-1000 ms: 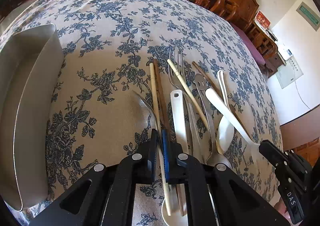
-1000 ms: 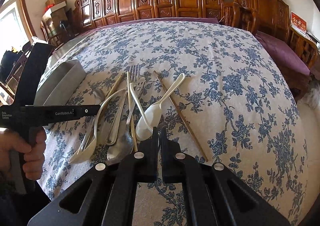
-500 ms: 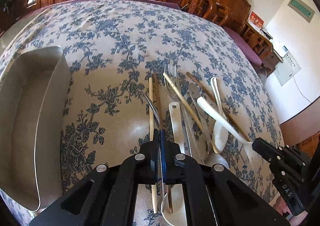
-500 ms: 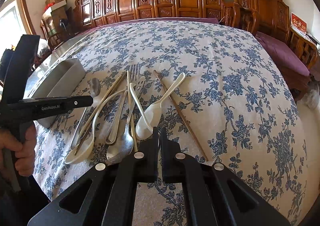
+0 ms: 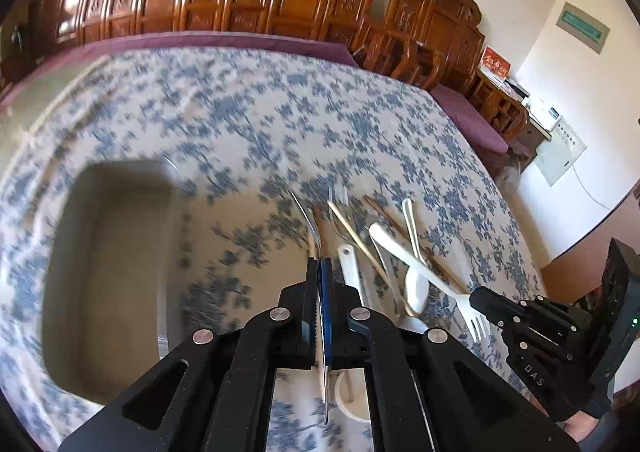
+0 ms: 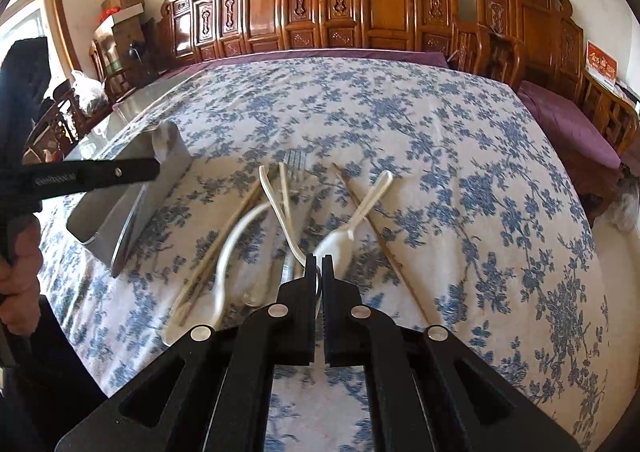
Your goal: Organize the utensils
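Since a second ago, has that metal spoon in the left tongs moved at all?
Yes. The metal spoon, clamped in the left tongs, has come up off the utensil pile and swung left toward the metal tray.

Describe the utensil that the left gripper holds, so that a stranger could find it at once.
Start at the metal tray on the floral tablecloth; right of it lies the utensil pile. The metal spoon is pinched in the left gripper, its thin handle between the pads. Unlike its neighbours, it is lifted off the cloth.
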Available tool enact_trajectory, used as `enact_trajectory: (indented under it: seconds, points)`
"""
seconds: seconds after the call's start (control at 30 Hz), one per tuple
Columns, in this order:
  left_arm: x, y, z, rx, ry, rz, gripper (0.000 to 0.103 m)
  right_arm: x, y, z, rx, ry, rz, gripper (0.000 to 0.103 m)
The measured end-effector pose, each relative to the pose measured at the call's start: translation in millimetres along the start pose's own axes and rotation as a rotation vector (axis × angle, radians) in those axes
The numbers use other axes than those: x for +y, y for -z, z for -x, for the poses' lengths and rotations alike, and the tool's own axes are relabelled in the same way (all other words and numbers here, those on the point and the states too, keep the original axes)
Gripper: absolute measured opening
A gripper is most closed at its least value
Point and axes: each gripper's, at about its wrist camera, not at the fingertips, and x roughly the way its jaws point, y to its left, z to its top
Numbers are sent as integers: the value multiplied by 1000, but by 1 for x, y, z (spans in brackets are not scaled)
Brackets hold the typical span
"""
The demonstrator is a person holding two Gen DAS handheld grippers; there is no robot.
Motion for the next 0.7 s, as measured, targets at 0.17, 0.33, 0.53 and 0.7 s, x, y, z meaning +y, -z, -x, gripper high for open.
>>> enact_trajectory:
  seconds: [0.17,0.33,0.53,0.7]
  points:
    - [22,-7,26,-33,-49,-30,1,21,-9,2,-12,-20,-2,3]
    - [54,-15,38,-23,-110,-41,1,48,-21,3,-30,-49,9,3]
    - [101,-15,20,66,-209,-52,1,79,-33,-5,-38,-91,17,3]
    - [131,-6,-5,130,-254,-42,1,100,-37,-17,-27,-115,26,3]
